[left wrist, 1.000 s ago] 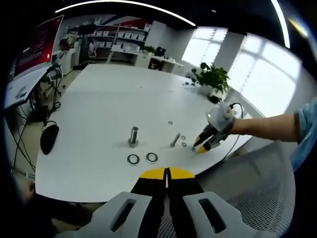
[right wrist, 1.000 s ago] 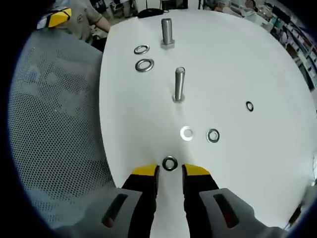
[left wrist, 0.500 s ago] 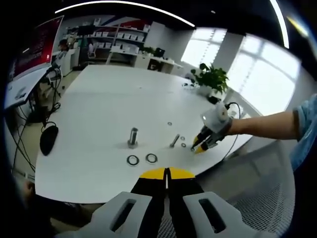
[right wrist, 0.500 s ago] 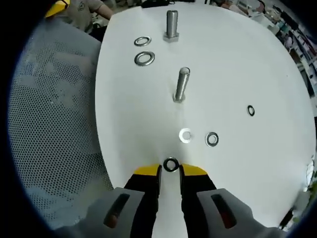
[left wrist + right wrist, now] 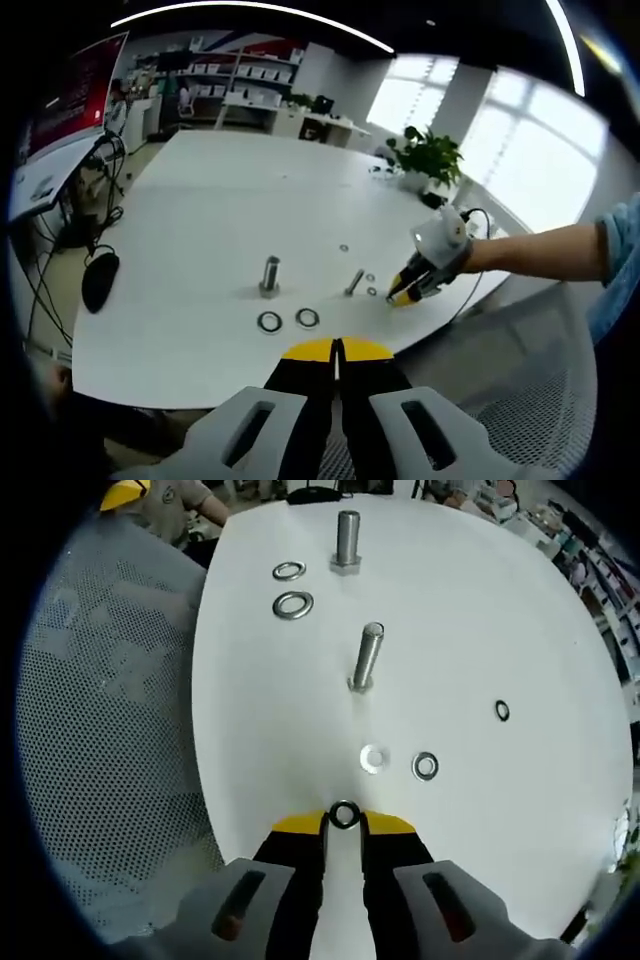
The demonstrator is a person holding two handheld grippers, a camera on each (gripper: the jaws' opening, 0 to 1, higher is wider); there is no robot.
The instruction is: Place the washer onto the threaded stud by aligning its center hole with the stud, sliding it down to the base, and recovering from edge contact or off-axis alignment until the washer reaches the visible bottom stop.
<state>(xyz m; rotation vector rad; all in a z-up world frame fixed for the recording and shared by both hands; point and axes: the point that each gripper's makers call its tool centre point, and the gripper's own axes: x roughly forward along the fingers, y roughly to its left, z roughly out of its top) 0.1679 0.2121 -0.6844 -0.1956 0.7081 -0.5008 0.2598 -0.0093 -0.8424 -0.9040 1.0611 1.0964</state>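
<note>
white table (image 5: 220, 190) | potted plant (image 5: 428, 158) far edge | black mouse (image 5: 98, 278) | mesh chair (image 5: 100, 730)

Right gripper view: table (image 5: 520, 630) w/ right gripper (image 5: 344, 824) at its near edge, a washer (image 5: 344, 815) between the fingertips, apparently touching both. Just beyond lie two more washers (image 5: 374, 759) (image 5: 425, 766) side by side; behind them stands the threaded stud (image 5: 365, 658). Farther back, a second stud (image 5: 347, 542), w/ two larger washers (image 5: 293, 605) (image 5: 288, 571) to its left. A lone small washer (image 5: 502, 711) sits well apart, right. Mesh chair (image 5: 110, 730) borders the table's left edge.

Left gripper view: left gripper (image 5: 337, 349) off the table's near edge; potted plant (image 5: 428, 160) at the far right edge.
</note>
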